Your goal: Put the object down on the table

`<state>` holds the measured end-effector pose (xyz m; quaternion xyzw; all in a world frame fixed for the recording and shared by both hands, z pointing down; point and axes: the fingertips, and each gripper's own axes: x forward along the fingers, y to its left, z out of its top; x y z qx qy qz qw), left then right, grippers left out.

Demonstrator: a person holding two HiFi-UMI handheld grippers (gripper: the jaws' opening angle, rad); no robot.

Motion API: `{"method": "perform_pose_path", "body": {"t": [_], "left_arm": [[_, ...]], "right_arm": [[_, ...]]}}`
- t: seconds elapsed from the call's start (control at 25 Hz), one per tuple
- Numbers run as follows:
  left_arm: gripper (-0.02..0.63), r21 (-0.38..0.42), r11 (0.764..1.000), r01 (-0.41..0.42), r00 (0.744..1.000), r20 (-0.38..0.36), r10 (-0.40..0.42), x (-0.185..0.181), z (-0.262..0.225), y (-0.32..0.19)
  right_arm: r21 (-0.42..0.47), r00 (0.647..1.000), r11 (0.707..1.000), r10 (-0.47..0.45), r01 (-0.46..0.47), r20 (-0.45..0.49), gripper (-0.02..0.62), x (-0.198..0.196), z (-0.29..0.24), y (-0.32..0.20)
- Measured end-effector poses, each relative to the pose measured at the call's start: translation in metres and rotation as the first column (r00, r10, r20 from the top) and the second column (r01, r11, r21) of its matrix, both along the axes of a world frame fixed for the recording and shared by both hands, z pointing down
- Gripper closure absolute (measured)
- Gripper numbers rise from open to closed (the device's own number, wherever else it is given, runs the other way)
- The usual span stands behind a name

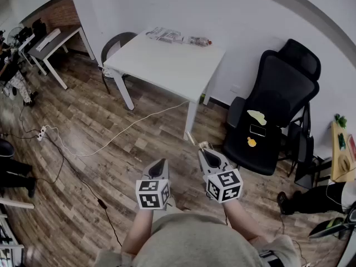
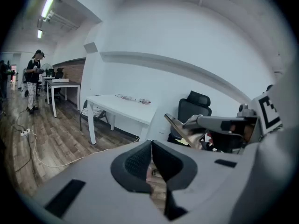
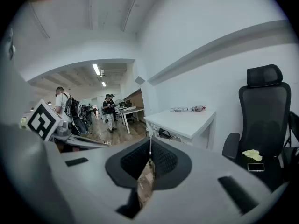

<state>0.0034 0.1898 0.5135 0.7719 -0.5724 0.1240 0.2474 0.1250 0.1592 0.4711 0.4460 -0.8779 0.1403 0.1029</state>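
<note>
The task is in its carrying step: the thing has not been brought to the desk (image 1: 167, 65) yet. The right gripper (image 1: 203, 150) has its jaws closed narrowly on a thin flat strip (image 1: 193, 138), tan and slightly shiny. The strip sticks out past the jaw tips toward the desk. What it is made of cannot be told. The left gripper (image 1: 161, 164) is beside it on the side away from the office chair (image 1: 275, 110). Its jaws are pressed together with nothing between them. Both grippers are held low in front of the person, well apart from the desk, with wood floor (image 1: 83, 121) between.

The white desk top is mostly bare. A few small items (image 1: 178, 38) lie along its far edge, against the wall.

The next move likely calls for walking up to the desk's near edge. The right gripper would then go over the bare middle of the top and lower until the strip lies almost flat on the surface. The jaws would part only then, so the strip does not drop or slide off. The left gripper seems to have no part in this.
</note>
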Motion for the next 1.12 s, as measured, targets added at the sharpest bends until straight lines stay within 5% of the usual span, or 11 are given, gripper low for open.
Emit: {"method": "perform_pose_path", "body": {"t": [0.52, 1.12], "left_arm": [[0.595, 0.032, 0.999, 0.041, 0.999, 0.034, -0.042, 0.032, -0.02, 0.072], [0.595, 0.042, 0.998, 0.038, 0.999, 0.025, -0.039, 0.04, -0.018, 0.085]], "right_arm": [[0.054, 0.999, 0.998, 0.006, -0.009, 0.05, 0.586, 0.038, -0.021, 0.078], [0.054, 0.998, 0.999, -0.003, 0.0, 0.063, 0.586, 0.042, -0.021, 0.084]]}}
